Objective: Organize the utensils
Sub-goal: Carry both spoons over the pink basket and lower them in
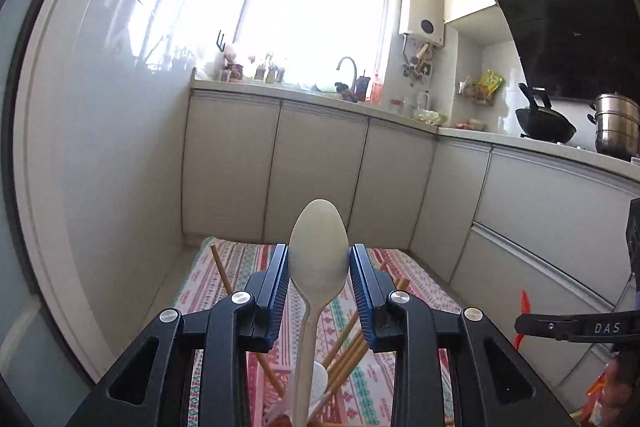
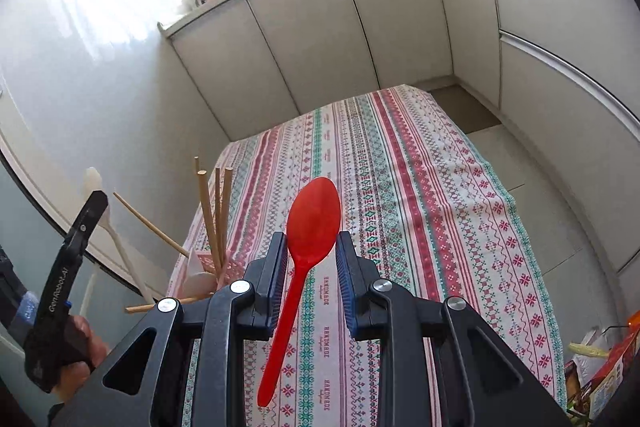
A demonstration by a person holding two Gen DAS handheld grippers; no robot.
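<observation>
The left gripper [image 1: 319,259] pinches a pale spoon [image 1: 318,251] by the sides of its smooth oval bowl, ribbed blue pads [image 1: 280,281] pressed against both edges. The bowl points up and away; the thin handle runs back toward the camera between the matte black plastic fingers. Below it stands a holder [image 1: 320,383], mostly hidden, with round wooden chopsticks [image 1: 344,343] fanning out of it at loose angles and a white utensil among them.

The right gripper [image 2: 312,247] clamps a glossy red plastic spoon [image 2: 308,239] the same way, its pads touching the lower flanks of the bowl. The red handle slants down and to the left, free of the cloth [image 2: 420,207]. In this view the holder [image 2: 204,269] shows at the left edge of the table, pink and white with a lattice pattern, holding upright chopsticks [image 2: 218,211] with blunt cut ends, plus one leaning far left. Further left, the other gripper's black body is gripped in a hand [image 2: 86,347], the pale spoon rising beyond it.

The cloth is woven-looking, striped lengthwise in red, green and white cross-stitch motifs, and hangs over the table's far end. Beyond stand flat grey cabinets [image 1: 320,167], a pale counter with a curved tap [image 1: 348,67], a bright window [image 1: 316,11], and to the right a black wok [image 1: 544,123] and a steel pot [image 1: 616,123].
</observation>
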